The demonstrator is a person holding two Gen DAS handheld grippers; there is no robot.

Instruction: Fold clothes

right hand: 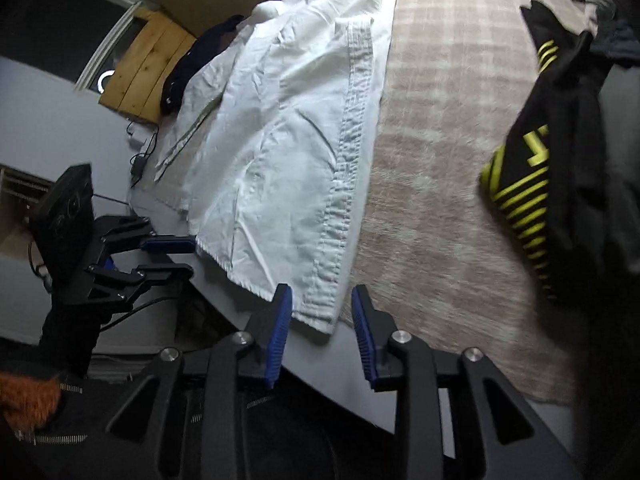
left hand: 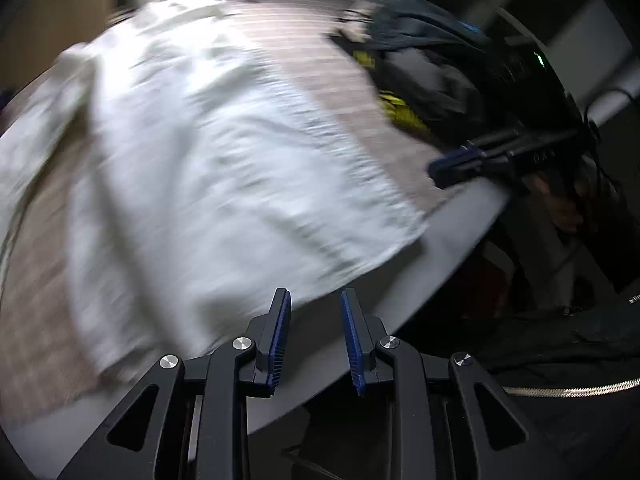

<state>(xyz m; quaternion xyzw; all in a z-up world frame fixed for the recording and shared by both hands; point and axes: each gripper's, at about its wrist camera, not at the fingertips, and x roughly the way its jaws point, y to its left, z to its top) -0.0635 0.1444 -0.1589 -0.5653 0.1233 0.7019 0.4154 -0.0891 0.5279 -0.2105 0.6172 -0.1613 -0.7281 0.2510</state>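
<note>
A white button shirt [right hand: 288,128] lies spread flat on a pink plaid blanket [right hand: 440,120] over a grey table [right hand: 224,292]. The left wrist view is blurred; there the shirt [left hand: 208,168] fills the middle. My right gripper [right hand: 320,304] is open at the shirt's near hem corner, which lies just ahead of and between the fingers. My left gripper [left hand: 314,308] is open at the table's edge, short of the hem, with nothing between its fingers. Each gripper shows in the other's view: the left gripper [right hand: 172,257] beside the hem, the right gripper [left hand: 452,166] over the table edge.
A black garment with yellow stripes [right hand: 532,184] lies at the right of the blanket, with a dark blue garment [left hand: 420,24] behind it. Another dark garment [right hand: 192,68] sits beyond the shirt's far side, near a wooden board [right hand: 148,64]. Cables [right hand: 140,160] trail off the table.
</note>
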